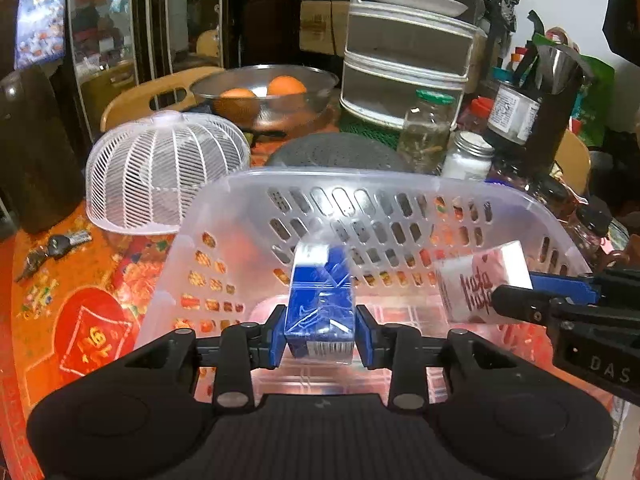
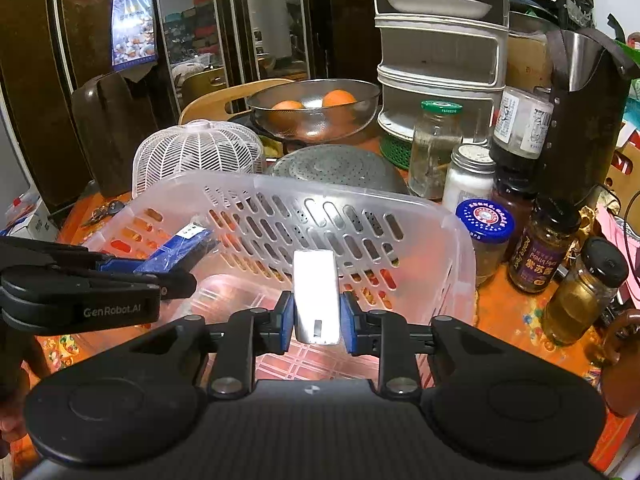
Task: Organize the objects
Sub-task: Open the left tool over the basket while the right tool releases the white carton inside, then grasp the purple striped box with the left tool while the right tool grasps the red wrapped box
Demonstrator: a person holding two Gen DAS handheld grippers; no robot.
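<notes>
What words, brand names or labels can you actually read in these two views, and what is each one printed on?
"GenRobot.AI": on the side of the left gripper, seen from the right wrist.
"DAS": partial letters on the right gripper body, seen from the left wrist.
Blue packet, white packet, blue jar lid, dark purple jar label, red tablecloth emblem: print present, too blurred or small to read.
</notes>
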